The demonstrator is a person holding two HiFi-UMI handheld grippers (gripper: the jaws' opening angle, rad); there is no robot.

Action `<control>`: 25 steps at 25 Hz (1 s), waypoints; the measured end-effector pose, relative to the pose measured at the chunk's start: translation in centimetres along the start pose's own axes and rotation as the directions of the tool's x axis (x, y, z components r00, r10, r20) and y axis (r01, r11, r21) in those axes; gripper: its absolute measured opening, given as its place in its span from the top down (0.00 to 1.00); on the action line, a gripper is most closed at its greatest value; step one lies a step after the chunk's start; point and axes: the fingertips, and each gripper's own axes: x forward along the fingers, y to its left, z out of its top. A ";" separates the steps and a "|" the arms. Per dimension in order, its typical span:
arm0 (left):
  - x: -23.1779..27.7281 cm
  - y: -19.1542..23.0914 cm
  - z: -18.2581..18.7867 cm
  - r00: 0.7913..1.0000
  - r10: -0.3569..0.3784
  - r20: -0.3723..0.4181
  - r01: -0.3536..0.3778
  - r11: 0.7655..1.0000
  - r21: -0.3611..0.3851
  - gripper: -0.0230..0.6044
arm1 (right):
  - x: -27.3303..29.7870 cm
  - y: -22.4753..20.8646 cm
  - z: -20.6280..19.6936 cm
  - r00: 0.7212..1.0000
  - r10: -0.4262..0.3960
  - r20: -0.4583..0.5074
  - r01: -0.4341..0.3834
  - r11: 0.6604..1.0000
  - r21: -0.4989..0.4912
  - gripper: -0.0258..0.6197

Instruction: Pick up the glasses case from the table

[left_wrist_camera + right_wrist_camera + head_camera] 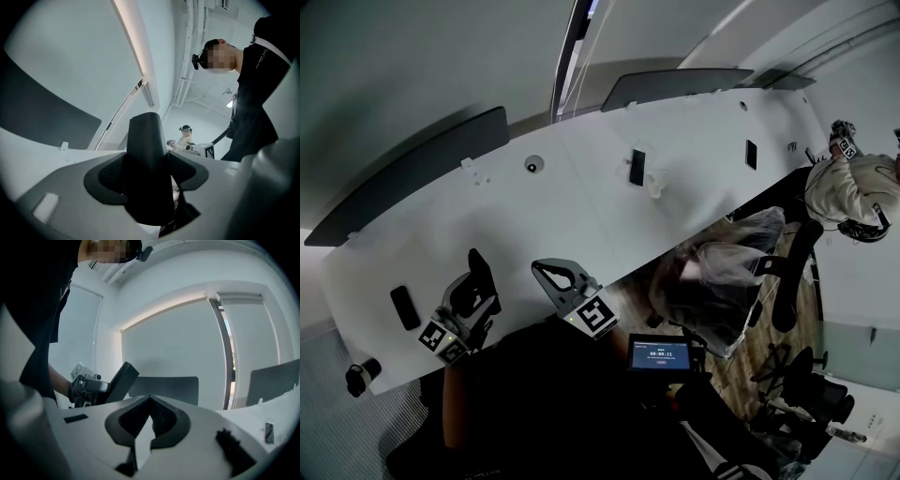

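Observation:
My left gripper (469, 302) is shut on the glasses case (481, 270), a dark, smooth, tapered case standing up between its jaws above the near edge of the white table (581, 202). In the left gripper view the case (147, 164) fills the gap between the pale jaws of that gripper (149, 154). Just to its right, my right gripper (551, 272) hovers over the table edge with its jaws shut and nothing in them. The right gripper view shows its ribbed pads (161, 416) meeting at the tip of the right gripper (150, 399), with the case (121, 380) off to the left.
A flat black object (405, 307) lies on the table left of my left gripper. Two more black objects (637, 167) (751, 154) and a round fitting (532, 165) sit farther back. A plastic-covered chair (722, 272) stands at the right, and a person (853, 187) is at the far end.

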 end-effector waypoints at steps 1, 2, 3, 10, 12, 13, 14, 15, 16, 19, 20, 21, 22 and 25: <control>0.1 0.1 -0.1 1.000 0.004 -0.006 -0.004 1.000 -0.001 0.50 | 0.0 -0.2 0.0 1.000 -0.005 0.002 0.005 1.000 -0.001 0.95; 0.2 0.3 -0.2 1.000 0.009 -0.014 -0.009 1.000 0.001 0.50 | -0.1 -0.3 0.1 1.000 -0.009 0.003 0.009 1.000 -0.002 0.95; 0.1 0.5 -0.5 1.000 0.017 -0.024 -0.017 1.000 0.005 0.50 | -0.1 -0.4 0.1 1.000 -0.012 0.003 0.012 1.000 -0.001 0.95; -0.1 1.6 -1.9 0.995 0.068 -0.079 -0.065 0.997 0.041 0.50 | -0.3 -0.8 0.3 1.000 -0.022 0.010 0.022 1.000 -0.005 0.95; 0.0 1.6 -2.0 0.995 0.067 -0.077 -0.064 0.997 0.036 0.50 | -0.3 -0.8 0.3 1.000 -0.020 0.010 0.020 1.000 -0.006 0.95; 0.0 1.5 -2.0 0.995 0.065 -0.078 -0.063 0.997 0.033 0.50 | -0.3 -0.7 0.3 1.000 -0.017 0.009 0.017 1.000 -0.009 0.95; 0.0 1.3 -2.0 0.995 0.064 -0.081 -0.061 0.998 0.029 0.50 | -0.3 -0.6 0.3 1.000 -0.014 0.008 0.014 1.000 -0.012 0.95; 0.0 1.2 -2.1 0.995 0.064 -0.083 -0.062 0.998 0.025 0.50 | -0.3 -0.6 0.3 1.000 -0.011 0.006 0.011 1.000 -0.013 0.95; 0.0 1.2 -2.2 0.994 0.067 -0.081 -0.065 0.998 0.023 0.50 | -0.3 -0.5 0.3 1.000 -0.009 0.005 0.009 1.000 -0.011 0.95; -0.1 1.2 -2.6 0.994 0.075 -0.079 -0.074 0.997 0.019 0.50 | -0.5 -0.6 0.2 1.000 -0.007 0.002 0.007 1.000 -0.001 0.95; -0.2 1.3 -2.8 0.994 0.076 -0.081 -0.075 0.997 0.016 0.50 | -0.5 -0.6 0.2 1.000 -0.007 0.000 0.007 1.000 -0.001 0.95; -0.2 1.3 -3.0 0.993 0.078 -0.084 -0.077 0.997 0.012 0.50 | -0.6 -0.6 0.0 1.000 -0.007 -0.005 0.007 1.000 -0.002 0.95; -0.3 1.3 -3.1 0.993 0.080 -0.085 -0.080 0.997 0.010 0.50 | -0.6 -0.6 -0.1 1.000 -0.010 -0.013 0.010 1.000 -0.004 0.95; -0.4 1.4 -3.2 0.993 0.091 -0.081 -0.091 0.996 0.000 0.50 | -0.5 -0.5 -0.6 0.999 -0.020 -0.029 0.020 1.000 -0.007 0.95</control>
